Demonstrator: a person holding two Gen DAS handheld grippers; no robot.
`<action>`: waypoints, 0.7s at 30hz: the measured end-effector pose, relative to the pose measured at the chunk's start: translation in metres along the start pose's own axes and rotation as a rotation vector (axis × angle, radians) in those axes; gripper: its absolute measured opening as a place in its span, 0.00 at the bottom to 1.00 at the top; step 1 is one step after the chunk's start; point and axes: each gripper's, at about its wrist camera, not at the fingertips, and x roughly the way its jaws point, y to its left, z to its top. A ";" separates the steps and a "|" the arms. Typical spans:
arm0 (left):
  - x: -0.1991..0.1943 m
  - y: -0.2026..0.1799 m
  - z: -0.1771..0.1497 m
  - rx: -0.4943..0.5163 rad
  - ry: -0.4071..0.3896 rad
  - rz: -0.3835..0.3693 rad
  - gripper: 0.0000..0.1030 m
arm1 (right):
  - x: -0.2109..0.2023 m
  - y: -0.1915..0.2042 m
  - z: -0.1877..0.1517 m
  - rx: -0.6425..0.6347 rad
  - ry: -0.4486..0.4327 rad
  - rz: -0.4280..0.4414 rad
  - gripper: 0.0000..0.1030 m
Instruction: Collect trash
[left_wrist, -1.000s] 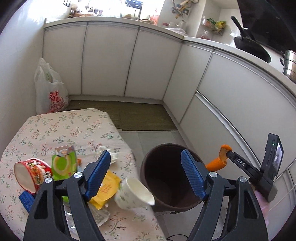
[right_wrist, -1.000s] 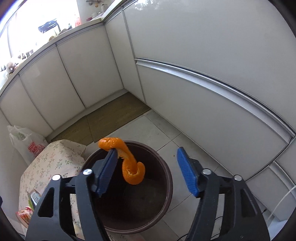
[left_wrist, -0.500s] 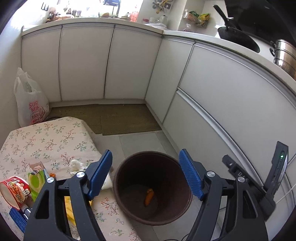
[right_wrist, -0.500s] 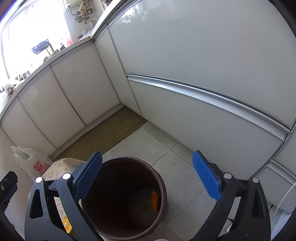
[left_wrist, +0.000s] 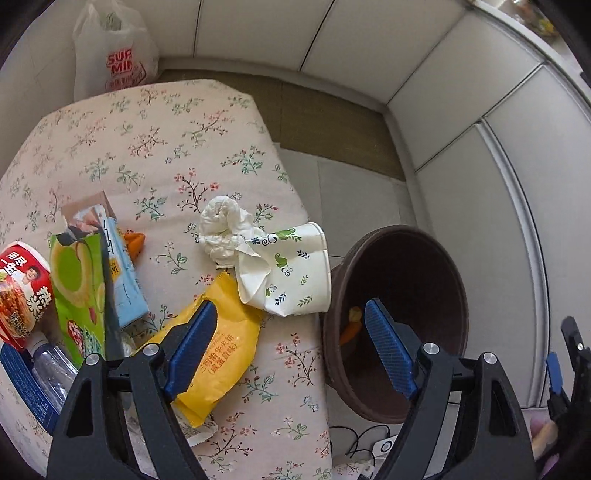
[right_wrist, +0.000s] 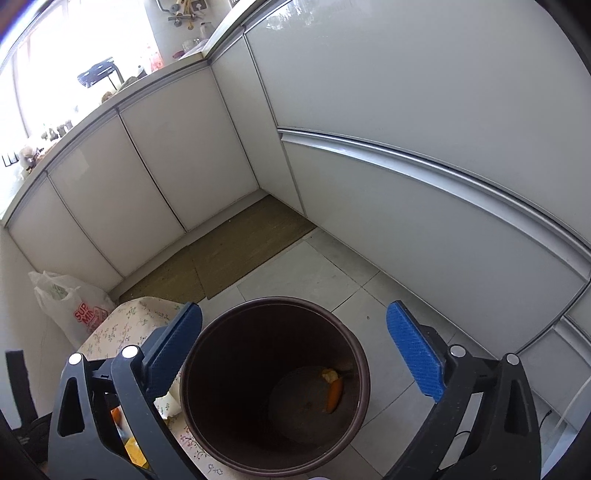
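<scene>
A brown bin (left_wrist: 406, 325) stands on the floor beside the floral table (left_wrist: 147, 147); orange peel (right_wrist: 334, 395) lies at its bottom. On the table lie a crushed paper cup (left_wrist: 291, 273), a crumpled tissue (left_wrist: 225, 230), a yellow snack packet (left_wrist: 218, 354), a green and blue carton (left_wrist: 92, 280), a red noodle cup (left_wrist: 22, 291) and a plastic bottle (left_wrist: 51, 369). My left gripper (left_wrist: 288, 350) is open and empty above the table's edge, near the yellow packet. My right gripper (right_wrist: 295, 362) is open and empty above the bin (right_wrist: 273, 384).
White cabinets (right_wrist: 406, 147) line the back and right. A white plastic bag (left_wrist: 114, 55) stands on the floor behind the table. A brown mat (right_wrist: 229, 254) covers the floor by the cabinets. Cables (left_wrist: 365, 439) lie by the bin's base.
My right gripper let go of the orange peel, which fell into the bin. My left gripper swung down and left, from above the bin toward the trash on the table.
</scene>
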 end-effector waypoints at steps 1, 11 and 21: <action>0.005 -0.003 0.001 0.006 -0.003 0.019 0.82 | 0.001 0.002 0.000 -0.006 0.003 0.004 0.93; 0.053 -0.021 0.014 -0.109 -0.013 0.130 0.86 | 0.006 -0.001 0.002 0.002 0.039 0.011 0.93; 0.092 -0.011 0.026 -0.175 0.067 0.162 0.78 | 0.005 0.002 0.002 -0.022 0.055 0.008 0.93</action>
